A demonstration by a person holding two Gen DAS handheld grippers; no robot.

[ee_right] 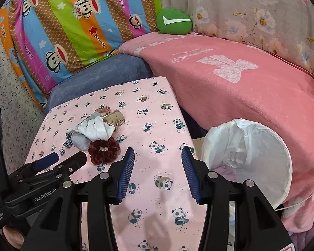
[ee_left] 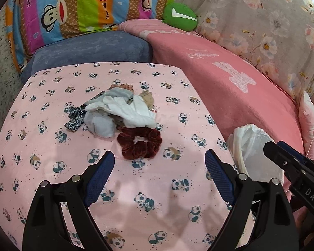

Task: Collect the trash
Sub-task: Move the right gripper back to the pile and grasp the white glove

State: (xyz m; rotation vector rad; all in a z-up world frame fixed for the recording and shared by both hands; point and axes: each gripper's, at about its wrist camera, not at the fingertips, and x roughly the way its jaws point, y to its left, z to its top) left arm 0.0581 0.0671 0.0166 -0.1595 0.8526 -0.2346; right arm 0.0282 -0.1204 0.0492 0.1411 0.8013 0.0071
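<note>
A pile of small things lies mid-table: crumpled white cloths (ee_left: 123, 110) (ee_right: 94, 129), a dark red velvet scrunchie (ee_left: 140, 143) (ee_right: 103, 149), a leopard-print piece (ee_left: 74, 118) and a beige scrunchie (ee_right: 115, 118). My left gripper (ee_left: 159, 152) (ee_right: 68, 156) hovers open just short of the red scrunchie, nothing between its fingers. My right gripper (ee_right: 158, 149) (ee_left: 276, 146) is open over bare cloth to the right of the pile and holds nothing. A white bin (ee_right: 278, 146) (ee_left: 249, 146) lined with a plastic bag stands beside the table's right edge.
The table wears a pink panda-print cloth (ee_left: 136, 188) (ee_right: 148, 108). Behind it are a blue cushion (ee_left: 90, 48), a striped cartoon pillow (ee_left: 73, 6), a pink blanket (ee_left: 230, 79) on a sofa and a green plush (ee_left: 180, 16). A speckled floor (ee_right: 12, 113) lies left.
</note>
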